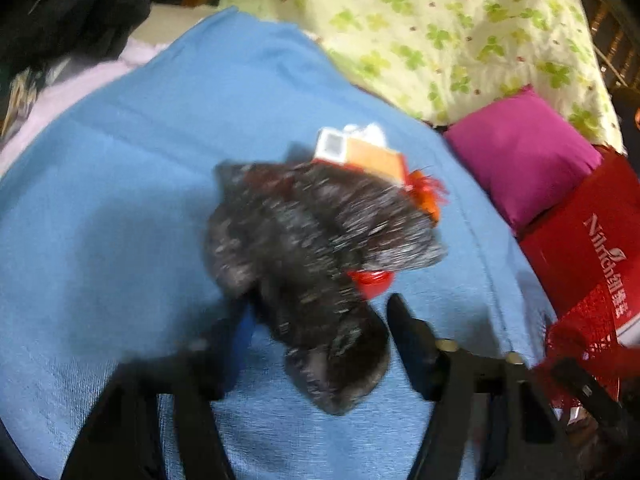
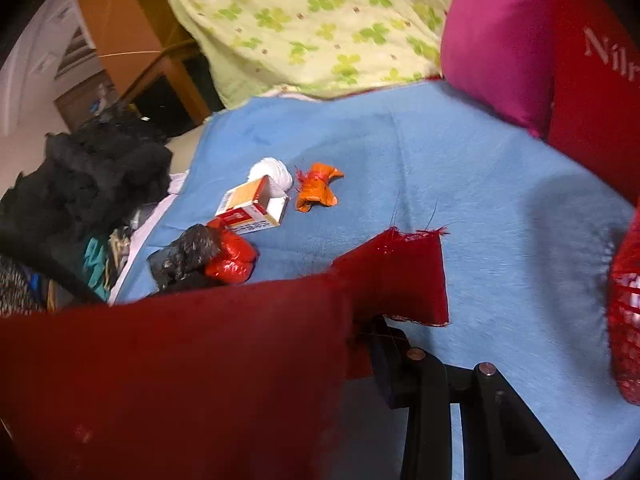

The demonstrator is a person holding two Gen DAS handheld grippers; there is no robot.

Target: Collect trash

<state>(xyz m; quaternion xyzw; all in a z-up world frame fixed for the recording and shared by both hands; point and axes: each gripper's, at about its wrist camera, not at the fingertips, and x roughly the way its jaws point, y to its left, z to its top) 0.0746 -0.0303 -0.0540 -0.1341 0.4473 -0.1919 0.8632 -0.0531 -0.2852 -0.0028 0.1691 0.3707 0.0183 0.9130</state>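
Observation:
Trash lies on a blue cloth (image 2: 480,200): a crumpled black plastic bag (image 2: 188,254), a red plastic wad (image 2: 232,260), an orange-and-white carton (image 2: 254,206), a white wad (image 2: 272,172) and an orange wrapper (image 2: 318,192). In the left wrist view the black bag (image 1: 312,252) is blurred and fills the middle, between the fingers of my left gripper (image 1: 316,332), whose jaws stand apart around it; the carton (image 1: 360,154) and red wad (image 1: 370,280) lie behind it. My right gripper (image 2: 360,320) is shut on the rim of a dark red fabric bag (image 2: 180,380).
A red box with white lettering (image 1: 592,248) and a magenta pillow (image 1: 520,156) stand at the right. A green-patterned quilt (image 1: 440,20) lies behind. Black clothing (image 2: 100,176) is piled at the left. A red mesh bag (image 2: 626,320) is at the right edge.

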